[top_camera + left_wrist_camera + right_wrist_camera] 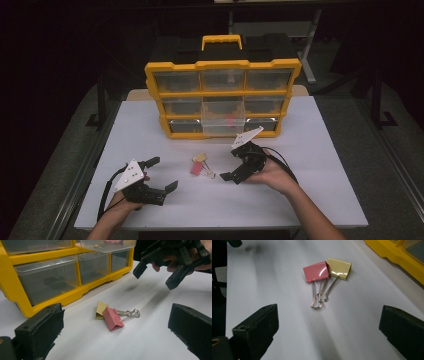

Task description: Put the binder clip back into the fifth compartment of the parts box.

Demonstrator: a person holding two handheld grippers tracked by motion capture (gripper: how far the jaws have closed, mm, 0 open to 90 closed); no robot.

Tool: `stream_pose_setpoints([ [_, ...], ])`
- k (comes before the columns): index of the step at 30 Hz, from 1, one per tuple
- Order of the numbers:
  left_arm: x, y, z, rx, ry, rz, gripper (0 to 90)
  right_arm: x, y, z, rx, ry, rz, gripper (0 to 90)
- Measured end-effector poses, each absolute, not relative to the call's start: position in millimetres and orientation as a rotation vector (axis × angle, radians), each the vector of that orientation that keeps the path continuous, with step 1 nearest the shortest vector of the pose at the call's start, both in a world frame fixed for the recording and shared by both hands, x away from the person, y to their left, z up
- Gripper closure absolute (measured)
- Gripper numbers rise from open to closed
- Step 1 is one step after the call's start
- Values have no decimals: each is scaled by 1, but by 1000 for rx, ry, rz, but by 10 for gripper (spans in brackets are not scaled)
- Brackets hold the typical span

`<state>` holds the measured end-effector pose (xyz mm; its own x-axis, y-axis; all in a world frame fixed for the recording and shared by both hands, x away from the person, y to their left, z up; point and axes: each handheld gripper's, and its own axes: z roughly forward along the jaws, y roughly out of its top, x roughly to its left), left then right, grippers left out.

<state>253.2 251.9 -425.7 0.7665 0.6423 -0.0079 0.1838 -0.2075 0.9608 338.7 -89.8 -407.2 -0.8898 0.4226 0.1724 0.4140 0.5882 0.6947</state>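
Two binder clips lie touching on the white table (310,165): a pink one (196,168) (113,318) (316,271) and a yellow one (200,158) (100,310) (339,267), with their wire handles overlapping. My left gripper (164,173) rests on the table left of them, open and empty, its jaws pointing at the clips. To their right, my right gripper (230,165) (155,277) is held just above the table, open and empty, with the clips ahead between its jaws.
A yellow organizer (222,97) with clear drawers stands behind the clips. Its middle drawer (223,122) (107,245) in the lower rows is pulled out and holds a pinkish clip (230,120). Bare table lies in front of and beside the clips.
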Motion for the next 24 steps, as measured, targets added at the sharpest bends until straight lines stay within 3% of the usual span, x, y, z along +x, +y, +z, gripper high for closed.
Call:
stream_pose_setpoints([
  [24,254,253,-426,1752,652,472,0,343,-56,-408,651,2778,1224,231],
])
